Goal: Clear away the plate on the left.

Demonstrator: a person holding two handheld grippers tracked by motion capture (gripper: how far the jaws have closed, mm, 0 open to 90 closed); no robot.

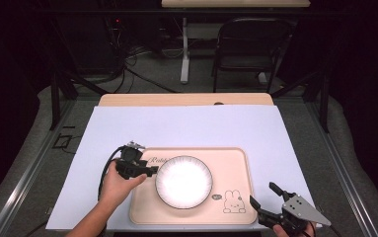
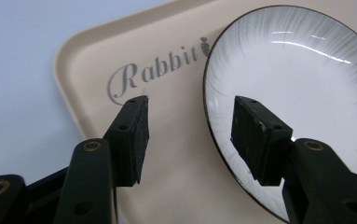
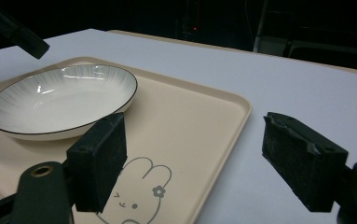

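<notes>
A white plate point(image 1: 184, 181) with a thin dark rim lies on the left half of a beige tray point(image 1: 231, 165). My left gripper point(image 1: 152, 171) is open at the plate's left edge. In the left gripper view the plate point(image 2: 302, 79) has its rim between the jaws, one jaw over the plate and the other over the tray point(image 2: 92, 60) near the word "Rabbit". My right gripper point(image 1: 262, 193) is open at the tray's near right corner with nothing in it. In the right gripper view one jaw hangs over the rabbit drawing point(image 3: 139, 186) and the other over the white sheet point(image 3: 306, 88). The plate point(image 3: 59, 100) lies farther off.
A white sheet point(image 1: 186, 126) covers the table, with a strip of wooden tabletop point(image 1: 186, 99) at the back. Behind the table stand a dark folding chair point(image 1: 248, 47), a white table leg point(image 1: 184, 49) and floor cables. Metal frame rails run along both sides.
</notes>
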